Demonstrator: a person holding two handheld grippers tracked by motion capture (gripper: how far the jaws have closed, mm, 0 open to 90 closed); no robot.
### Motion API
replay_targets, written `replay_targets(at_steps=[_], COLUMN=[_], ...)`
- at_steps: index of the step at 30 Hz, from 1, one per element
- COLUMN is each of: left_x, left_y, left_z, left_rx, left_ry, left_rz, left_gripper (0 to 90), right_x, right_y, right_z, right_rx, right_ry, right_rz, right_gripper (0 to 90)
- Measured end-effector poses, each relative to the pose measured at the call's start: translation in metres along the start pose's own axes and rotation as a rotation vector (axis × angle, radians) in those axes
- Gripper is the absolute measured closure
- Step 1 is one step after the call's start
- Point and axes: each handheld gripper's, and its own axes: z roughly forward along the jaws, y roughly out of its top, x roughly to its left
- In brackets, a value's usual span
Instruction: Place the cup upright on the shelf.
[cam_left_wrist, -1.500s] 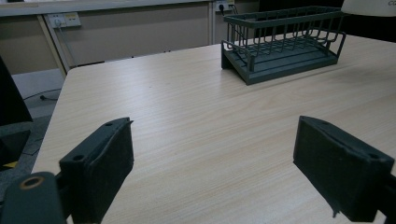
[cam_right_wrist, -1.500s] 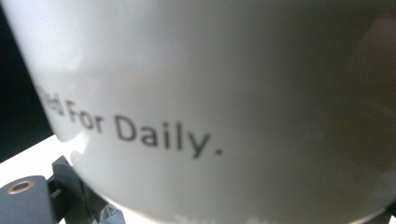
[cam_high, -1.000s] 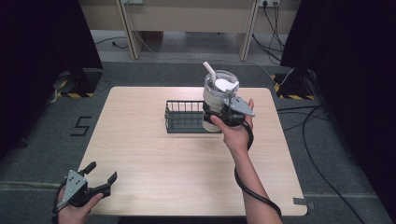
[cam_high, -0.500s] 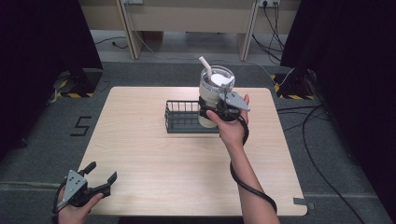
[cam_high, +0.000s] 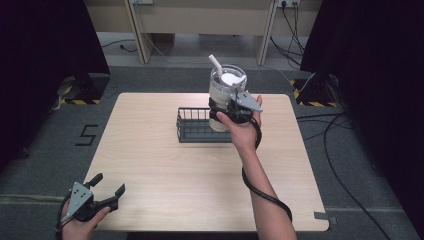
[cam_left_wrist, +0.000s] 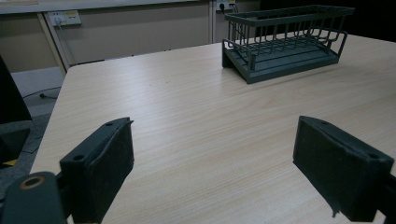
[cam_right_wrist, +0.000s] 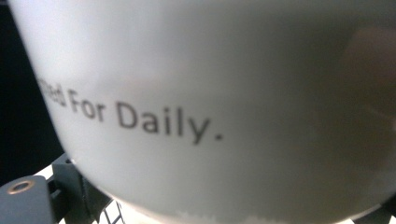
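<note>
Pale matt wood-grain table (cam_high: 165, 165), dark wire basket (cam_left_wrist: 285, 39), smooth white printed cup (cam_right_wrist: 224, 102), matt black claws
</note>
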Motion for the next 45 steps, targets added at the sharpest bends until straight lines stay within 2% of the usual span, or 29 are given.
replay_targets(at_steps=[16, 36, 45], left_x=[0.000, 0.003, 0.004], left_y=[0.000, 0.000, -0.001], left_z=[0.000, -0.001, -0.001], left_rx=[0.000, -0.003, -0.003], left_ry=[0.001, 0.002, 0.004], left_rz=[-0.002, -0.009, -0.012], left_gripper=[11.7, 11.7, 11.7], right_x=[0.007, 0.010, 0.009], right_y=[0.005, -0.005, -0.012], right_z=[0.020, 0.057, 0.068], right_rx=[0.000, 0.045, 0.060], right_ry=[0.008, 0.000, -0.011], right_rz=[0.008, 0.024, 0.028], right_gripper=[8.8, 8.8, 8.8])
